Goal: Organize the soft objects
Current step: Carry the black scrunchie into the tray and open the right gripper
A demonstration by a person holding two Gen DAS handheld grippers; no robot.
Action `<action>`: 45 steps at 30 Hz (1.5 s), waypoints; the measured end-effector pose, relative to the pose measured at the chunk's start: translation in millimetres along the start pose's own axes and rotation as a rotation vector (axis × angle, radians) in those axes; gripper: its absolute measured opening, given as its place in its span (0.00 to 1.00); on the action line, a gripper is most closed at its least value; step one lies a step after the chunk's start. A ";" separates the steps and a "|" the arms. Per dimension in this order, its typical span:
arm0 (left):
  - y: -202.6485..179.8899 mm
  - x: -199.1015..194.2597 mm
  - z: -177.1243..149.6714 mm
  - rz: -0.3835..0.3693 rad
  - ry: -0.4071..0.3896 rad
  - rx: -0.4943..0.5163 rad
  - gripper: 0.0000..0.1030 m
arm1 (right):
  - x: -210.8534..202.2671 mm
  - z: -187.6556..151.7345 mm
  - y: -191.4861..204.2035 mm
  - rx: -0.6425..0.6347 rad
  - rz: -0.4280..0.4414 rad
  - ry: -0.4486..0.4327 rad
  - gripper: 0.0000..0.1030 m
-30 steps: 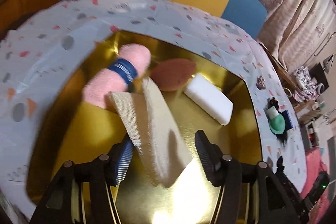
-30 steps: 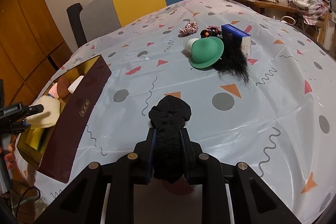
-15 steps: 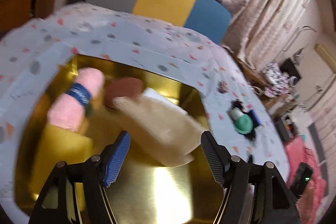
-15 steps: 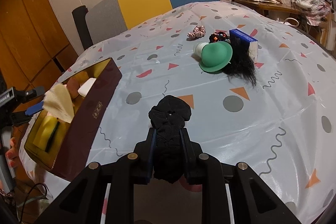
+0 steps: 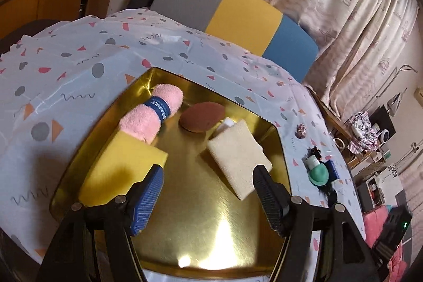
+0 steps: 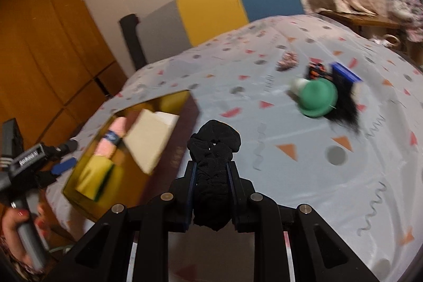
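Observation:
The gold-lined box [image 5: 190, 205] holds a pink rolled towel [image 5: 150, 115] with a blue band, a brown oval pad [image 5: 202, 116], a yellow sponge [image 5: 119, 165] and a beige pad [image 5: 238, 157]. The beige pad lies partly over a white block [image 5: 226, 122]. My left gripper [image 5: 207, 173] hovers open above the box's near end with nothing between its fingers. My right gripper [image 6: 212, 168] is shut on a bunched black cloth [image 6: 215, 142], held above the tablecloth just right of the box's dark red wall [image 6: 171, 157]. In the right wrist view, the left gripper [image 6: 66, 155] and a hand show at the far left.
On the patterned tablecloth [image 6: 290, 176] further right sit a green hat [image 6: 318, 99], black hair [image 6: 346, 107], a blue box [image 6: 345, 73] and a pink scrunchie [image 6: 288, 58]. A grey, yellow and blue chair back [image 5: 238, 9] stands behind the table, with curtains beyond.
The beige pad that stood between the left fingers has dropped flat into the box, and the left gripper has widened and drawn back. The right gripper carried the black cloth up and towards the box.

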State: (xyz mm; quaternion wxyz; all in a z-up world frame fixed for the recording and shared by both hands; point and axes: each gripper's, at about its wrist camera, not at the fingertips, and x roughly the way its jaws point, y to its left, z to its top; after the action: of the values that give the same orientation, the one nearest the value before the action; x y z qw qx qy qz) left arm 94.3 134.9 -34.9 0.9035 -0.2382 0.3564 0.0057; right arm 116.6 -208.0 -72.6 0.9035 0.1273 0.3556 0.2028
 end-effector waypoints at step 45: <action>37.1 -22.0 -24.5 0.095 0.005 -0.100 0.69 | 86.8 33.4 142.1 -0.261 0.144 0.146 0.74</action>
State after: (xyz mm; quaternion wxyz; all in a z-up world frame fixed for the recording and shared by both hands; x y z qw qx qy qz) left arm 55.5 160.6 -52.0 0.8882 -0.2657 0.3690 0.0656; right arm 158.2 -45.4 -46.9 0.8671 0.0188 0.3809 0.3203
